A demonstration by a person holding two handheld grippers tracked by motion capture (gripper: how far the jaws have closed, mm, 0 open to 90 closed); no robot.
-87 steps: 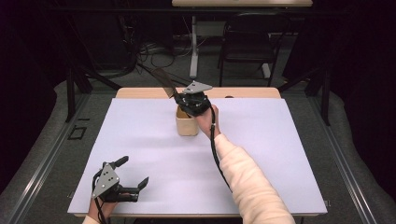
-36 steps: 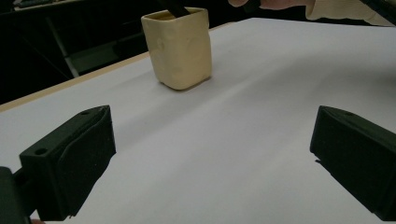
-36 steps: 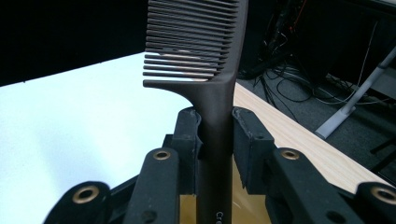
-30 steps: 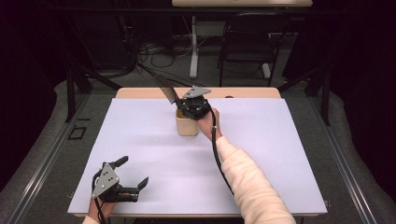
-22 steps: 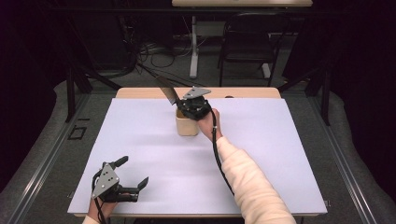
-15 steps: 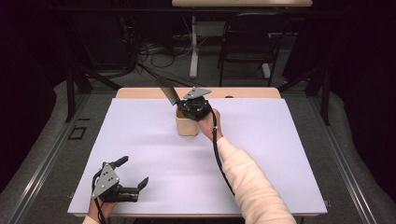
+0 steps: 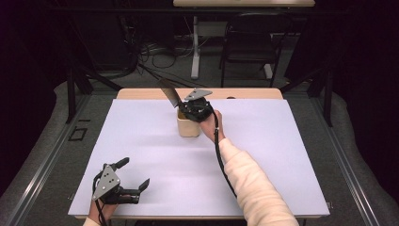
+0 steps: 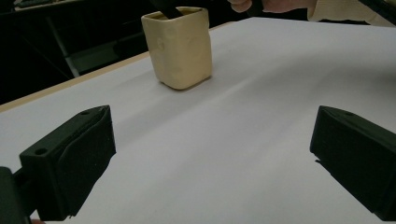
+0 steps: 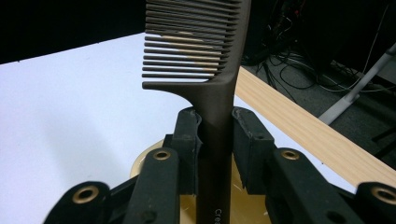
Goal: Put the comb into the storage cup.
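comb going into the cup

the right gripper (image 9: 215,140) clamps the dark comb (image 9: 205,60) by its handle, right above the cream cup (image 7: 189,125) at the table's (image 7: 141,141) far middle. next, i judge, a straight lowering, then release. the left gripper (image 7: 136,188) rests near the front edge, jaws wide apart, empty.

Dark brown comb (image 9: 212,93) is standing tilted, handle end down inside the cup (image 7: 188,126), toothed end sticking up and out toward the table's far edge. Cup is cream-coloured, squarish, upright and open-topped, sitting on the white surface near the far middle.
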